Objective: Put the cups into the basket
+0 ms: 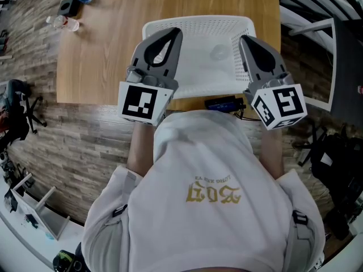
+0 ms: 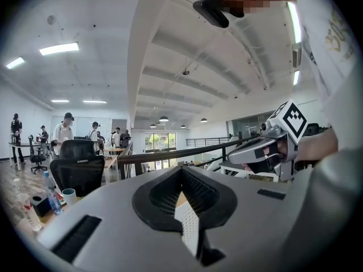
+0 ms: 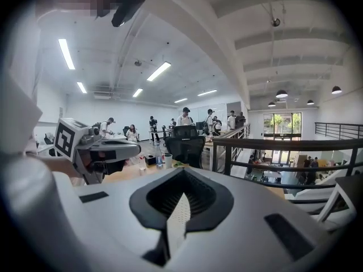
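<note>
two empty grippers, left gripper [image 1: 173, 35] and right gripper [image 1: 245, 39], both with jaws closed, hang over the white basket [image 1: 198, 22]. what seems a clear cup [image 1: 218, 52] lies inside. other cups [image 1: 69, 22] stand at the table's [image 1: 102, 55] far corner, so the next move probably needs a reach there with opened jaws. the gold shirt print is unreadable.

left gripper [image 2: 182, 173] with jaws together, right gripper [image 2: 238, 158] to its right, black chair [image 2: 77, 171] at left.

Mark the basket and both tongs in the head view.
basket [image 1: 198, 19], head view, on its far rim.
left tongs [image 1: 176, 34], head view, at the closed tips.
right tongs [image 1: 245, 40], head view, at the closed tips.
</note>
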`<control>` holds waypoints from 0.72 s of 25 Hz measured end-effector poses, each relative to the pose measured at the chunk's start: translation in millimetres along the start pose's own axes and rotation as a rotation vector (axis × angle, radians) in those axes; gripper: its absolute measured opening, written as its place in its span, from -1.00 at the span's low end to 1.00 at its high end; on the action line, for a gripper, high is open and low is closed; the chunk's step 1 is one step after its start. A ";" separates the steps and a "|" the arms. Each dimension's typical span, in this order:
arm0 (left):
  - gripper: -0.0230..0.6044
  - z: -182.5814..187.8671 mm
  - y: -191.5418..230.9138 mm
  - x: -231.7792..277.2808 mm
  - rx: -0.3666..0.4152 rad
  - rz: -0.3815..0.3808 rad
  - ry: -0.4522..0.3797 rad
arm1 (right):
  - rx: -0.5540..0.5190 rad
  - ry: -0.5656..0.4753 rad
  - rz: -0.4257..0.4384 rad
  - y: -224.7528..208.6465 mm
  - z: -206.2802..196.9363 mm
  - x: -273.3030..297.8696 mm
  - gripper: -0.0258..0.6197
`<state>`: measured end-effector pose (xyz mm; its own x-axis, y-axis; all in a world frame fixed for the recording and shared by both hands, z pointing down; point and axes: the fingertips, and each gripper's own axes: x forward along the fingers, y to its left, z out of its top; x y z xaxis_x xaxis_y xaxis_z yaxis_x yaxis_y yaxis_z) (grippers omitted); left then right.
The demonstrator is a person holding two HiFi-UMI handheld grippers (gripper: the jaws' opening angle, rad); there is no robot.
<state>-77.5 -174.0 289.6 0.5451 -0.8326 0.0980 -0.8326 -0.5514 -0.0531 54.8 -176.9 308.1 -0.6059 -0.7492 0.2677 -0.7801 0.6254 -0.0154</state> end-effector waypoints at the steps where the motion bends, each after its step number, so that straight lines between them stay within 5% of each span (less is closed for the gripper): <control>1: -0.90 0.8 -0.3 -0.3 0.000 0.000 -0.002 | -0.008 0.008 -0.004 0.2 -1.3 -0.2 -0.89; 18: -0.90 2.5 -4.2 1.7 0.016 -0.014 -0.003 | -0.005 0.019 0.004 3.9 -4.6 1.9 -0.89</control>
<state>-72.8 -173.2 287.6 0.5570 -0.8250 0.0958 -0.8233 -0.5636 -0.0673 51.3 -174.9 313.1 -0.6057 -0.7424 0.2861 -0.7769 0.6295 -0.0113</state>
